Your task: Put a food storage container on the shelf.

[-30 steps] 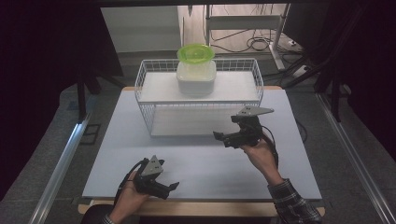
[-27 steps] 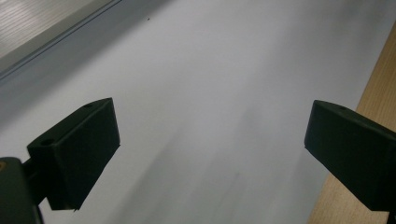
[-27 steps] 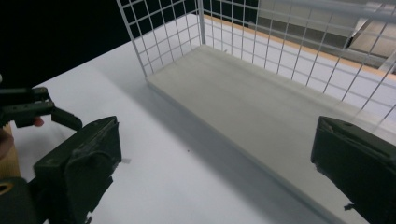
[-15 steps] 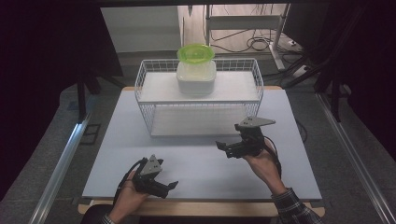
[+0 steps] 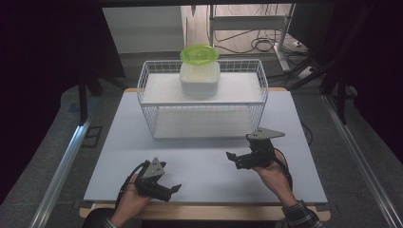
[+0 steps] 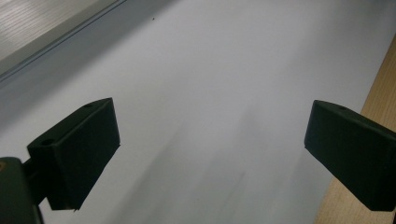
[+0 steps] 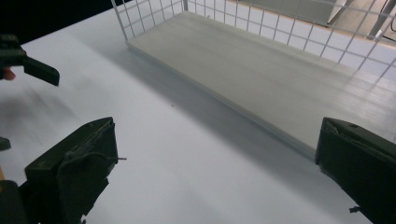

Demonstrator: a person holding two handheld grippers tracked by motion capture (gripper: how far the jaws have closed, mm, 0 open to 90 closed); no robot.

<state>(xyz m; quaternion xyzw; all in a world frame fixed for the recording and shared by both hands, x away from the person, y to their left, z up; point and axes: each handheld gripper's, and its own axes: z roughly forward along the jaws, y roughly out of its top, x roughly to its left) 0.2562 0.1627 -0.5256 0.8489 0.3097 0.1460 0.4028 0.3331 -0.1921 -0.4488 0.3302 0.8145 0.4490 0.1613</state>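
Observation:
A white wire rack (image 5: 202, 102) stands at the back of the white table (image 5: 204, 161), with a translucent white container (image 5: 199, 78) under a lime green lid (image 5: 199, 53) on its top shelf. My left gripper (image 5: 173, 190) rests open near the front edge at the left, its jaws wide apart over bare table (image 6: 210, 116) in the left gripper view. My right gripper (image 5: 233, 159) hovers open in front of the rack at the right, holding nothing. In the right gripper view its jaws frame the rack's lower shelf (image 7: 261, 74), and the left gripper (image 7: 28, 63) shows at the far left.
The table's wooden front edge (image 6: 373, 102) lies close to the left gripper. Dark curtains flank the table, and a metal stand with cables (image 5: 266, 42) sits behind the rack. Open table stretches between the two grippers and in front of the rack.
The right gripper has drawn back from the rack toward the person and dropped lower over the table. The left gripper has stayed where it was.

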